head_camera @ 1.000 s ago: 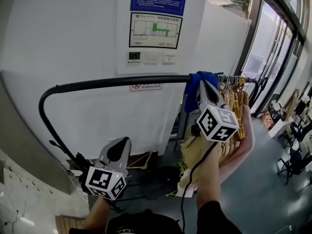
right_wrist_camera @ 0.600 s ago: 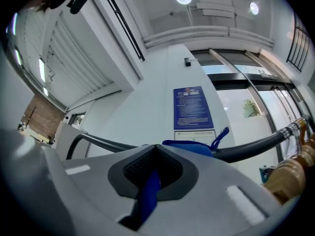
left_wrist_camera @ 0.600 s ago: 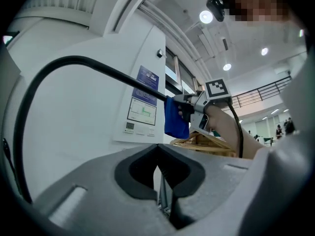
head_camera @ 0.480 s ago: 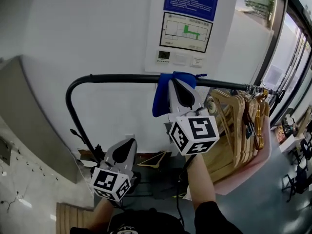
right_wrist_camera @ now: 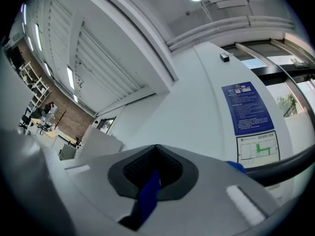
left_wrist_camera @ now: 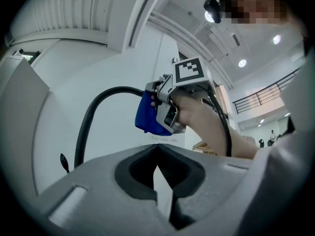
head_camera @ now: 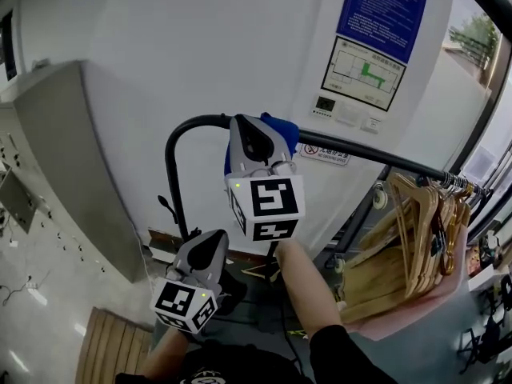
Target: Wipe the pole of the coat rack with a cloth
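Observation:
The coat rack's black pole (head_camera: 196, 124) curves up from the left and runs right across the head view. My right gripper (head_camera: 254, 126) is shut on a blue cloth (head_camera: 280, 126) that is draped over the pole near its left bend. In the right gripper view the cloth (right_wrist_camera: 148, 198) shows as a blue strip between the closed jaws, with the pole (right_wrist_camera: 290, 167) at the right edge. My left gripper (head_camera: 206, 245) hangs lower, away from the pole, shut and empty. From the left gripper view I see the cloth (left_wrist_camera: 146, 117), the pole (left_wrist_camera: 93, 117) and the right gripper (left_wrist_camera: 160, 102) above.
Several wooden hangers (head_camera: 416, 238) hang bunched at the pole's right end, over a pink garment. A white wall with a blue notice (head_camera: 382, 10) and floor plan stands behind the rack. A grey cabinet (head_camera: 72, 158) is at the left.
My right gripper has slid the blue cloth leftward along the pole, from beside the hangers to near the left bend. The left gripper has stayed low.

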The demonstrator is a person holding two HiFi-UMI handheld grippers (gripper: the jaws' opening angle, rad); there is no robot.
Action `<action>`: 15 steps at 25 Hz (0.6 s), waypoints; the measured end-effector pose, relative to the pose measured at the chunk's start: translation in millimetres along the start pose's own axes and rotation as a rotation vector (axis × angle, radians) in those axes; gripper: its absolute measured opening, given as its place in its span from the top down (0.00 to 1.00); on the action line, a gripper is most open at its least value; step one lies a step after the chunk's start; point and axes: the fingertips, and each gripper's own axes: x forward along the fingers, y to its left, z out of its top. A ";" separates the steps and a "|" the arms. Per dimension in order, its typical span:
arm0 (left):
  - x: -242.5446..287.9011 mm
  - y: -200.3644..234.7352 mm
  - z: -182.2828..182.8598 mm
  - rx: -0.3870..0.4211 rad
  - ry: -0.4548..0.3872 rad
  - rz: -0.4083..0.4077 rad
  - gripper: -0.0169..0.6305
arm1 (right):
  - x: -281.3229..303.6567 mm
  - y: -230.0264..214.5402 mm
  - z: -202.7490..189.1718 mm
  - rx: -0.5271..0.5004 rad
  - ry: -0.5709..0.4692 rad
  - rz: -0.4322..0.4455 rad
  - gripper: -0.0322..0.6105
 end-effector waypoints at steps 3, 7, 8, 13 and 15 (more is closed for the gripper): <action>-4.0 7.5 2.1 -0.007 -0.002 0.009 0.97 | -2.7 -0.6 -0.2 -0.018 -0.009 0.002 0.95; 1.7 7.4 0.5 -0.021 0.004 -0.013 0.97 | -18.7 -23.0 1.0 -0.020 -0.012 -0.038 0.95; 4.8 5.0 0.1 -0.025 0.005 -0.025 0.97 | -24.1 -30.9 1.1 -0.022 -0.012 -0.054 0.95; 26.6 -17.2 -4.1 -0.024 0.007 -0.098 0.97 | -58.5 -82.0 0.6 -0.029 -0.007 -0.143 0.95; 36.3 -29.3 -7.2 -0.028 0.011 -0.130 0.97 | -78.4 -110.7 0.1 -0.029 -0.004 -0.193 0.95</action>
